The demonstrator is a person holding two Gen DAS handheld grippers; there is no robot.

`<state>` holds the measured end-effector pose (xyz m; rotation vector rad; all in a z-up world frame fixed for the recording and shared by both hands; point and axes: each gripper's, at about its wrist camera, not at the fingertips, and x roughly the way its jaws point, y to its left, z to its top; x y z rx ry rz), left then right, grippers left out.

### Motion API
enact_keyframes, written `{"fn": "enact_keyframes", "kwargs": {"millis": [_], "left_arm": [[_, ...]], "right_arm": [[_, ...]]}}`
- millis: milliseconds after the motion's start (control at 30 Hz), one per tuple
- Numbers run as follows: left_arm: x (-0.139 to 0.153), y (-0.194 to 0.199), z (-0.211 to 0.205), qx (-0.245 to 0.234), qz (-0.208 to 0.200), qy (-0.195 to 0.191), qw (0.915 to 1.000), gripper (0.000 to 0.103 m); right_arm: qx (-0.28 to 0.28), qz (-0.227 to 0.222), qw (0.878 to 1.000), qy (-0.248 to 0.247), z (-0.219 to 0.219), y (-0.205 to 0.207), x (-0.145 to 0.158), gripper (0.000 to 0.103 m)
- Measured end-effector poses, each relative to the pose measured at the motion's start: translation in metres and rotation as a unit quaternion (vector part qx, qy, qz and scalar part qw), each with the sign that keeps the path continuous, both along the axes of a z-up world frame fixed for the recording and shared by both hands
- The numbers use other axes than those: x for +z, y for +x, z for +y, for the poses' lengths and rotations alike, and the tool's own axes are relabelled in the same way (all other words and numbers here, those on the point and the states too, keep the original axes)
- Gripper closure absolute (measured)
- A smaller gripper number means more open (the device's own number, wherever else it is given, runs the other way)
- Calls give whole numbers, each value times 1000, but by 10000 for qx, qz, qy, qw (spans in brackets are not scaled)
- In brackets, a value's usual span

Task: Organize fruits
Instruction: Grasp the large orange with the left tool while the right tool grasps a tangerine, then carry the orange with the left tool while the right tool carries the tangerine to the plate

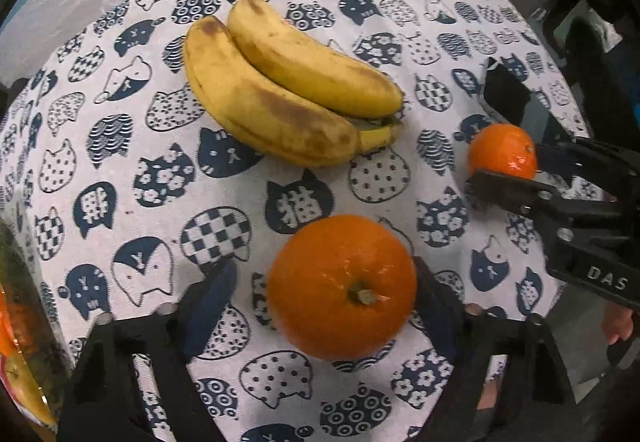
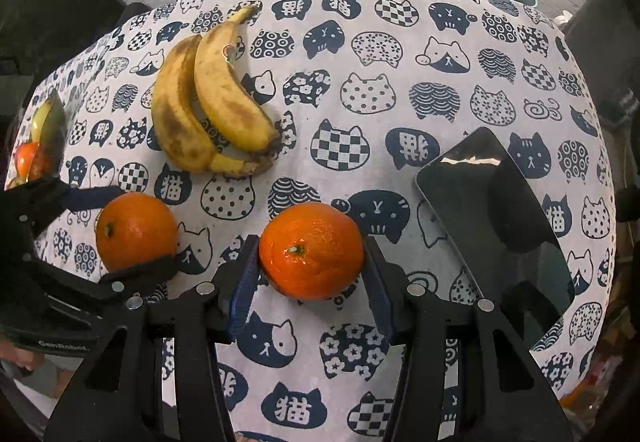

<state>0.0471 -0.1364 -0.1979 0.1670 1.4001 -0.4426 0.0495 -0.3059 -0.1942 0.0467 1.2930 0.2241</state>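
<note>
Right claw (image 2: 312, 278) steeply downward, clamped on small orange (image 2: 311, 250) — left claw (image 1: 320, 306) loosely astride bigger orange (image 1: 342, 286).

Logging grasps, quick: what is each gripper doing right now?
Left gripper: open, jaws either side of the big orange.
Right gripper: shut on the small orange.

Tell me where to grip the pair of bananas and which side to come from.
Grip the bananas from above across the joined stem end, where the pair narrows. They lie flat on the cloth, curved bodies splaying apart, so mid-body looks too wide for one pinch.
</note>
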Motion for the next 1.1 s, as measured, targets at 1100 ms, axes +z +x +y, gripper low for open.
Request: {"fn": "enact_keyframes", "kwargs": {"millis": [1100], "left_arm": [[83, -24, 89, 630, -998, 50, 9930, 37]], "right_arm": [[706, -866, 9937, 111, 88, 13, 68, 53]]}}
